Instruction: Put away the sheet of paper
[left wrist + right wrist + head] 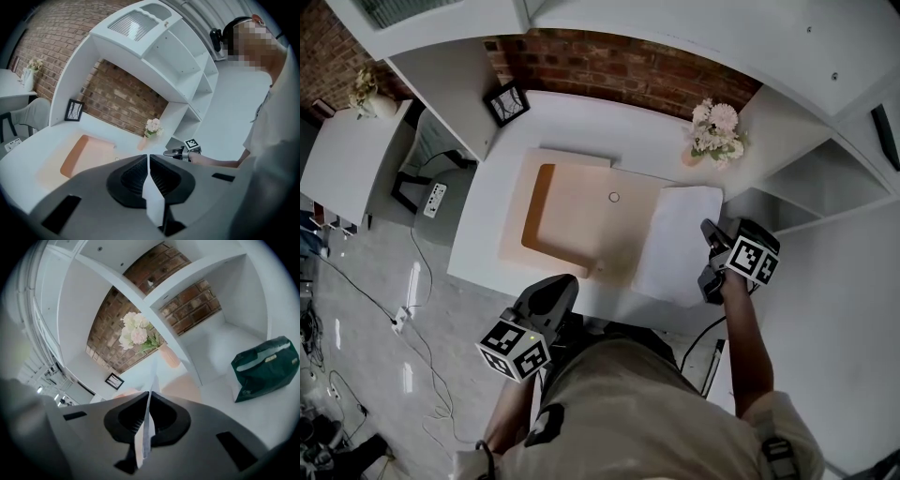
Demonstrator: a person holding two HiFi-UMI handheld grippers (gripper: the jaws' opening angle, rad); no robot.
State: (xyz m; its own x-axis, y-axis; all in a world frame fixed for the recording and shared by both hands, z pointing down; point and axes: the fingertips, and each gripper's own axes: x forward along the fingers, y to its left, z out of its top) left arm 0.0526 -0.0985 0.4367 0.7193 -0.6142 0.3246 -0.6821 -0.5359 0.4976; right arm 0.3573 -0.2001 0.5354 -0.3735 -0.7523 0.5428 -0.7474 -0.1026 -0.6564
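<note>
Head view: the sheet of paper lies on the right of the desk, long axis running away from the person, its left edge at the peach tray. The right gripper pinches its right edge. The left gripper hangs off the near desk edge, well apart.

Left gripper view: its jaws meet with nothing from the desk between them. The tray lies ahead-left.

Right gripper view: the jaws are clamped on the sheet, seen edge-on and rising toward the flowers. A green bag sits on the shelf to the right. The way to the tray looks open, probably leftward.
</note>
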